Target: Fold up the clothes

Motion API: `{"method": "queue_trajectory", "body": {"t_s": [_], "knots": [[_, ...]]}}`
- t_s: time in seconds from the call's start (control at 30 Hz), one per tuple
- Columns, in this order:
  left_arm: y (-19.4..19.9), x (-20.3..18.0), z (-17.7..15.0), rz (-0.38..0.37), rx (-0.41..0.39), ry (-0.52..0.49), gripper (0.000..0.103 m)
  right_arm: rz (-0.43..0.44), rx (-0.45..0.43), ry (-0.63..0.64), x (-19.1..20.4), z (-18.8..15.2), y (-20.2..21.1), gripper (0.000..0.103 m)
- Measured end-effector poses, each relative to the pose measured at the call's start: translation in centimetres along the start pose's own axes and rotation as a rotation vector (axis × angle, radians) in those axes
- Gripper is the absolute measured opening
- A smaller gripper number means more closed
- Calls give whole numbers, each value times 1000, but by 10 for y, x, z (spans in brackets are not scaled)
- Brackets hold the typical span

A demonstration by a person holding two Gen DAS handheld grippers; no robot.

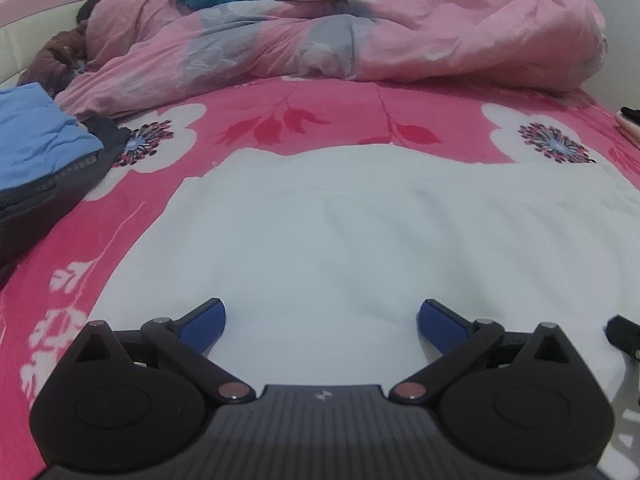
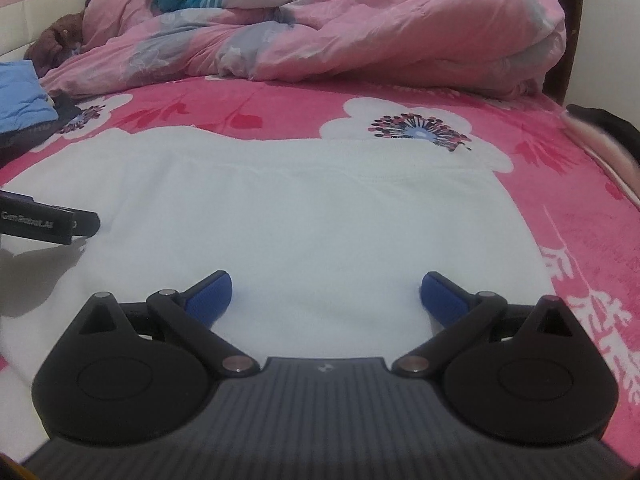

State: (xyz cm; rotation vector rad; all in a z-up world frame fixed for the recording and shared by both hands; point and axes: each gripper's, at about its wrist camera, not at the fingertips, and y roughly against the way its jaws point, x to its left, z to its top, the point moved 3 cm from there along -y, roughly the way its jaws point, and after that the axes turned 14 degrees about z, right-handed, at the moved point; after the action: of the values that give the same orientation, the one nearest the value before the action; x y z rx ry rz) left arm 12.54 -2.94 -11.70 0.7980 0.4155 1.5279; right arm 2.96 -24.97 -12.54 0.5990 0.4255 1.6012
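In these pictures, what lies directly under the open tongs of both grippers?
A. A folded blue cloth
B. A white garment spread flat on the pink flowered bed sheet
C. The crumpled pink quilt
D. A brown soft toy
B: both the left tongs and the right tongs stand open over the white garment, which lies flat on the pink flowered bed sheet; the folded blue cloth lies far off to the left.

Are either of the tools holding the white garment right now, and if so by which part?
Nothing is held. The left tool and right tool both stand open over the white garment, pads apart and gripping no fabric.
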Motion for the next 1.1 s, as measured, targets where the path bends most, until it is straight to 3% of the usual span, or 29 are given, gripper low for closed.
{"method": "queue_trajectory", "body": {"t_s": [0.87,1.1], "knots": [[0,-1,2,31,34,19,103,38,-121,-14,-10,-21,16,102],[-1,0,2,19,36,7,103,27,-82,-29,-8,-15,13,102]]}}
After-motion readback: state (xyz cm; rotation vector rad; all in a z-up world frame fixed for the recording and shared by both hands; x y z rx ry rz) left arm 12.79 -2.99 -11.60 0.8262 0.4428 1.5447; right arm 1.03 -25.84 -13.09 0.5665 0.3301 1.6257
